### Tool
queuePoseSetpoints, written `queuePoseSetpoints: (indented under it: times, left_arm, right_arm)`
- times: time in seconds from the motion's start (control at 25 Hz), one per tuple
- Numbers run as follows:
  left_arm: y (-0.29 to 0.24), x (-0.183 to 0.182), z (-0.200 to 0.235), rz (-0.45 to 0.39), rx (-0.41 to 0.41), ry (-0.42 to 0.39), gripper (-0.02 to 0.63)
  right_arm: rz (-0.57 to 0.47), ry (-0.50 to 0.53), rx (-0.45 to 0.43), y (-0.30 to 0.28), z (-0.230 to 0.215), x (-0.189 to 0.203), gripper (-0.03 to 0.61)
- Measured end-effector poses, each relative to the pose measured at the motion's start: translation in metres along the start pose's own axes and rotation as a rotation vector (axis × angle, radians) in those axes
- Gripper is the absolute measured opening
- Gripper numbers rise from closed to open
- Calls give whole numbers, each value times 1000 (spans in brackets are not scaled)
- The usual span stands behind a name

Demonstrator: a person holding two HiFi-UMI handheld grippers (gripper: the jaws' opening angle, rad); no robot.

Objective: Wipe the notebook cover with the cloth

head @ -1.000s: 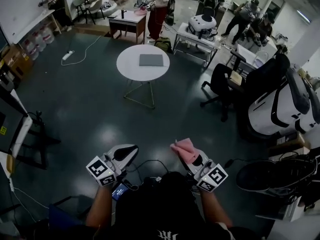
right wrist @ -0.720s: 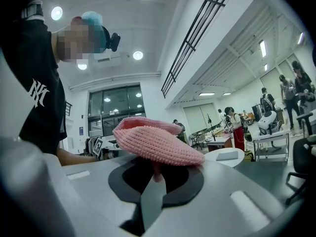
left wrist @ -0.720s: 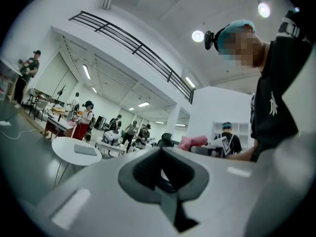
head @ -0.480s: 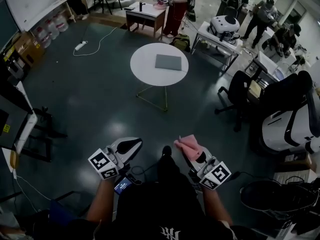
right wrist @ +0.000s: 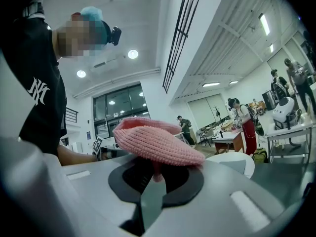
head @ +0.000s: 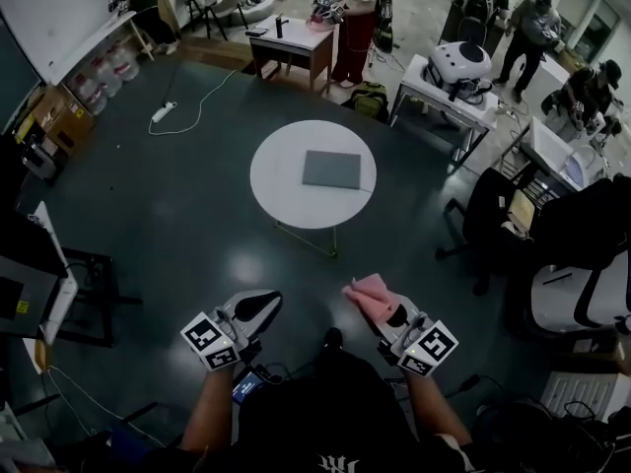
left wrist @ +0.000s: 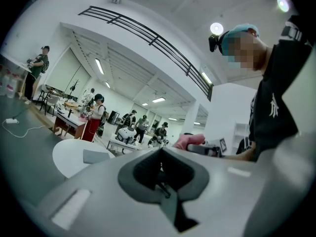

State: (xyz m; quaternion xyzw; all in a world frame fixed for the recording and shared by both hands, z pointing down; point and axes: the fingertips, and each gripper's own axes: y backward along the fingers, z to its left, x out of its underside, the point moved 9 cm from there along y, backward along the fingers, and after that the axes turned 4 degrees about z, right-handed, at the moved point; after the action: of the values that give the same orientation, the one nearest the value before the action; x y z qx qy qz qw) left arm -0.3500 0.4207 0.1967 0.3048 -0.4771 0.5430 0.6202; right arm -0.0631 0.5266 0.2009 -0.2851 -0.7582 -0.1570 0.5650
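Lying on round table (head: 279,187), grey notebook (head: 331,169)

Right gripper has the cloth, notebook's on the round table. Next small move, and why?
Probably step toward the table: the notebook lies on it far ahead of both grippers, out of reach. The right gripper is shut on the cloth and the left gripper is shut and empty, so nothing needs grasping.
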Motion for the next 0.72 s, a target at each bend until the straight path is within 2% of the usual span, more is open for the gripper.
queuePoseSetpoints:
  times: [0.2, 0.48, 0.72]
  left_arm:
    - [-46, -30, 40, 20, -38, -22, 3]
    - [-88, -53, 96, 80, -55, -23, 3]
    - [-132, -67, 177, 101, -10, 7, 3]
  right_arm:
    - [-7, -14, -32, -35, -73, -21, 34]
    - [-16, -21, -79, -79, -126, -42, 35]
    - [15, -18, -31, -131, -181, -55, 34]
